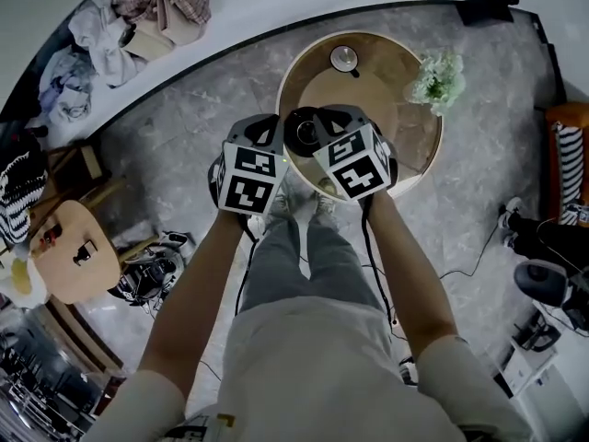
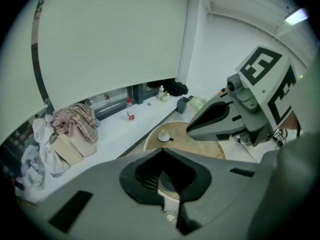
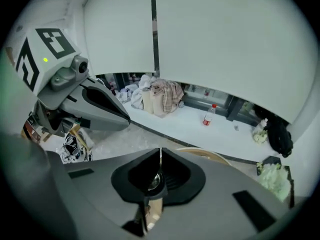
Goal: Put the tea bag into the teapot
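Looking like a lived-in living room at home. Grey marble floor (image 1: 184,145) is running under a round wooden table (image 1: 317,86) that is carrying flowers (image 1: 438,79) and a teapot (image 1: 304,133). Crumpled clothes (image 1: 156,3) are lying heaped on a curved white window ledge (image 1: 267,7). A bottle (image 2: 130,110) is standing further along it, and a pale blind (image 2: 115,39) is hanging above.
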Motion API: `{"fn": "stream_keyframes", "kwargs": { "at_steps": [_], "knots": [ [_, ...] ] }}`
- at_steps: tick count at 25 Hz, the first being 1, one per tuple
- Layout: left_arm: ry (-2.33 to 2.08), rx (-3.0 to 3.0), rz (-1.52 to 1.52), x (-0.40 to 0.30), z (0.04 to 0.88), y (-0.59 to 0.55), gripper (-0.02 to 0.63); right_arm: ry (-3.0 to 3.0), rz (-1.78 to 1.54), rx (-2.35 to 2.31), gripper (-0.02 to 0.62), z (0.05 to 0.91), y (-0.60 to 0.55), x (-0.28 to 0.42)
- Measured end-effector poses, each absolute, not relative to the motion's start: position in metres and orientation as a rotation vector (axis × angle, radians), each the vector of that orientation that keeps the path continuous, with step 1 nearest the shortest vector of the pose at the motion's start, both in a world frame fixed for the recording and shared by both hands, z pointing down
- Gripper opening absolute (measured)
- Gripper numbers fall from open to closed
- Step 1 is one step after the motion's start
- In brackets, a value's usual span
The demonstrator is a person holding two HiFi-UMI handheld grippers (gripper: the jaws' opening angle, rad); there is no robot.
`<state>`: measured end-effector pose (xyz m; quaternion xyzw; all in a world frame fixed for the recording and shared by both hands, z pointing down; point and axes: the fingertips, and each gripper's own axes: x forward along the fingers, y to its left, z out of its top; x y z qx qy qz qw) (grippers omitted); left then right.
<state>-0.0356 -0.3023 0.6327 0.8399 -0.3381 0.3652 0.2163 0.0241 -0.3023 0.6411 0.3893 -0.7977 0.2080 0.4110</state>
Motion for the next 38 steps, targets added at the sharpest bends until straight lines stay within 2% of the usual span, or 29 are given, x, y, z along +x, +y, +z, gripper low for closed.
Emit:
{"fn": "stream_keyframes", "kwargs": {
  "at_steps": [17, 31, 38],
  "knots": [
    [-1.208, 2.608, 0.698, -0.042, 0.419, -0.335, 0.008, -2.251, 0.178, 1.354, 0.008, 0.395, -0.327, 0.032],
    [-1.524, 2.830, 0.282, -0.069, 0.225, -0.305, 0.008, -2.352, -0.179, 1.539, 0.008, 0.197, -0.269, 0.049],
    [-1.589, 2.928, 0.104, -0.071, 0.153, -0.273, 0.008, -2.415, -0.350, 1.627, 0.008, 0.124, -0.233, 0.064]
  ]
}}
